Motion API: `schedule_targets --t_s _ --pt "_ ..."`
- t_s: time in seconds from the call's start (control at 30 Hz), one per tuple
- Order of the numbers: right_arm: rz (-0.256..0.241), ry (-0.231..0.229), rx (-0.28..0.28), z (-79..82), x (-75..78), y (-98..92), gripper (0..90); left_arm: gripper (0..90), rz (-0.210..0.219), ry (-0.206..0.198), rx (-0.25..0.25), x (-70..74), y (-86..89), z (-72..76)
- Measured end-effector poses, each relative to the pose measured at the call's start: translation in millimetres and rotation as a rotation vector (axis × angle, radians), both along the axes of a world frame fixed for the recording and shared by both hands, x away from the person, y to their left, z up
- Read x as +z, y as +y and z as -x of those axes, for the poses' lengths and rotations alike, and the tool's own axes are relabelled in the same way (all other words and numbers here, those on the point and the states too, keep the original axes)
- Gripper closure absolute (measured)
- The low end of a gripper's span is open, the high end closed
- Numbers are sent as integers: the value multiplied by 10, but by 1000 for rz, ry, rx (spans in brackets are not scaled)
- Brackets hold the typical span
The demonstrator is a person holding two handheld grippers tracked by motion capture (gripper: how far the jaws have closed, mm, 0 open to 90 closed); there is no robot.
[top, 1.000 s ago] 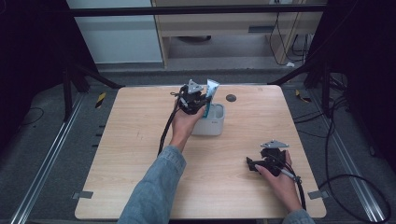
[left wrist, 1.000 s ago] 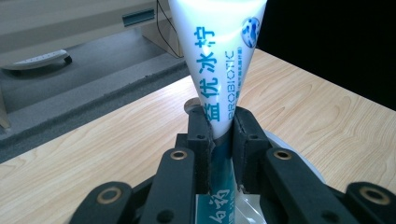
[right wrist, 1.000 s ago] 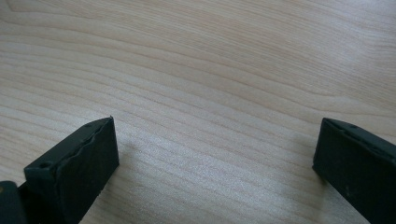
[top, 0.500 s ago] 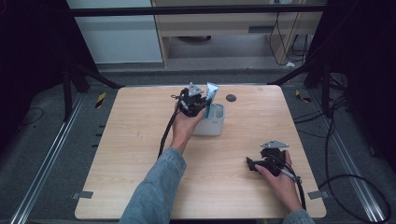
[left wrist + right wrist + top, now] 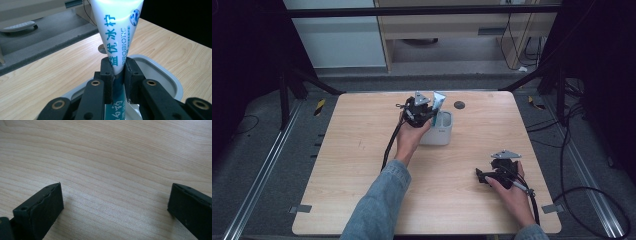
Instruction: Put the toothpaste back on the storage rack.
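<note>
A white and teal toothpaste tube (image 5: 117, 32) stands upright between the jaws of my left gripper (image 5: 117, 75), which is shut on it. The tube's lower end is inside a white-grey cup-like holder (image 5: 160, 72). In the high view the left gripper (image 5: 419, 111) sits at the holder's (image 5: 443, 134) left rim near the table's far middle, with the tube (image 5: 438, 100) sticking up. My right gripper (image 5: 482, 176) rests low at the near right of the table, open, with bare wood between its jaws (image 5: 115, 202).
The wooden table (image 5: 362, 150) has a small dark round disc (image 5: 459, 105) beyond the holder. A cable trails from each gripper along the forearms. Dark metal frame legs and floor rails surround the table.
The left gripper with the tube has shifted slightly lower and nearer the holder. The right gripper has stayed put.
</note>
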State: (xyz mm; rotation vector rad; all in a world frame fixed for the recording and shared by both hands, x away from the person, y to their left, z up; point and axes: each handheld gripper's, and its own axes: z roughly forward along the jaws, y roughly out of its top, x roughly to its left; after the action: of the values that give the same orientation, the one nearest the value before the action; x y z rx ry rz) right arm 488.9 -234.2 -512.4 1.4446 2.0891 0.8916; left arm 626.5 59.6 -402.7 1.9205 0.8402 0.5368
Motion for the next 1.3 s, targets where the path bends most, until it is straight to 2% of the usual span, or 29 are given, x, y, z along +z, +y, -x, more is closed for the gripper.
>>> schedule_targets --t_s 0.3,0.47,0.83,1.2,1.3 --pt "2 0 0 0 0 -1 4 784 -9 9 1 -31 -11 0" --pt "2 0 1 0 0 -1 4 784 -30 8 -3 -28 -10 8" --pt "-1 0 0 0 -1 1 4 783 -27 18 -2 -45 -14 14" --pt "0 0 0 0 0 0 4 778 -37 52 0 -5 -14 -13" --pt "1 0 0 0 0 -1 4 776 -29 62 6 -2 -33 -27"
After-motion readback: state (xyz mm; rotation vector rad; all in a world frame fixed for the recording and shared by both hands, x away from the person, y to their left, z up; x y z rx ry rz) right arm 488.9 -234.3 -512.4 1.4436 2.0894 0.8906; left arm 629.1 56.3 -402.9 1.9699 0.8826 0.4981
